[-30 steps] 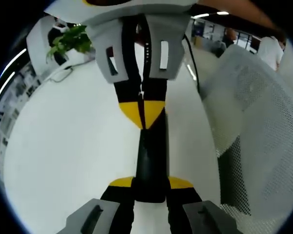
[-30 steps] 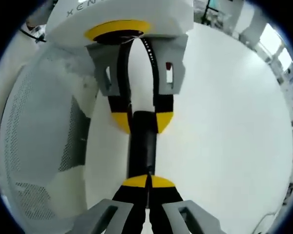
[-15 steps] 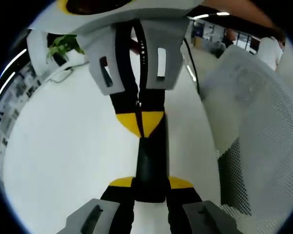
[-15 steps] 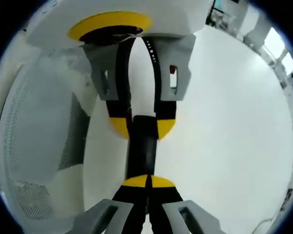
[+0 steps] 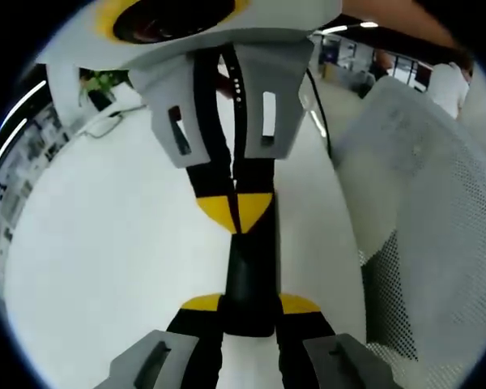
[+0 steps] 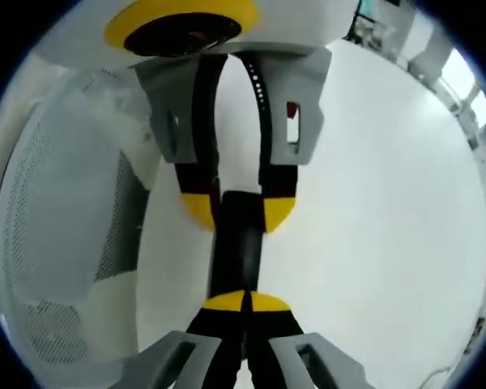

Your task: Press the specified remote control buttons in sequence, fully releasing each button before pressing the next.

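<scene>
A white table (image 5: 105,243) is seen beside a mesh chair (image 5: 437,211); the black remote (image 5: 249,275) is clamped by the left gripper (image 5: 249,306); the right gripper (image 6: 245,301) is clenched, tips meeting on the remote's far end.

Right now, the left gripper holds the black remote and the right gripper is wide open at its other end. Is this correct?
Not quite. The right gripper is not wide open: it is shut, with its yellow tips together at the end of the black remote, as the right gripper view shows. The left gripper does hold the remote.
</scene>
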Demonstrator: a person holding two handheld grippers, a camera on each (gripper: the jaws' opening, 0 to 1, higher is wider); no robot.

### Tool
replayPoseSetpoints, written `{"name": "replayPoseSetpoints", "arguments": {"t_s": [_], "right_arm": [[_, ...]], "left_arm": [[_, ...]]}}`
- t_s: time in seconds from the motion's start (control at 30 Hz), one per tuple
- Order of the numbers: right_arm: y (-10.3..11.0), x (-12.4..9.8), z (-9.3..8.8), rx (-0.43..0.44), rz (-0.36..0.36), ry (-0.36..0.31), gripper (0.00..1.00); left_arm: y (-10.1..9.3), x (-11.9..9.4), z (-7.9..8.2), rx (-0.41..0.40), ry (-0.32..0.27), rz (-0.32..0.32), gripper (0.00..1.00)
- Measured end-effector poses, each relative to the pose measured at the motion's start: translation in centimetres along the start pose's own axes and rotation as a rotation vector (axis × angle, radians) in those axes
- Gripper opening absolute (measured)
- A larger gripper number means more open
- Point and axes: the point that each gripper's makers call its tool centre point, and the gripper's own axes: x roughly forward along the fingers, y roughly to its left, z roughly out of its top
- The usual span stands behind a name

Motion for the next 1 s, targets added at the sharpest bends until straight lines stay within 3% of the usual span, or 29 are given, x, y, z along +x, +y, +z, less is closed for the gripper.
{"name": "replayPoseSetpoints", "arguments": {"t_s": [0.53, 1.0], "right_arm": [[-0.04, 0.04, -0.03, -0.017, 0.022, 0.007, 0.0], [-0.01, -0.47, -0.38, -0.011, -0.01, 0.001, 0.0]], "left_arm": [[0.12, 0.05, 0.14, -0.007, -0.021, 0.002, 0.23], [0.06, 0.04, 0.19, -0.006, -0.022, 0.003, 0.23]]}}
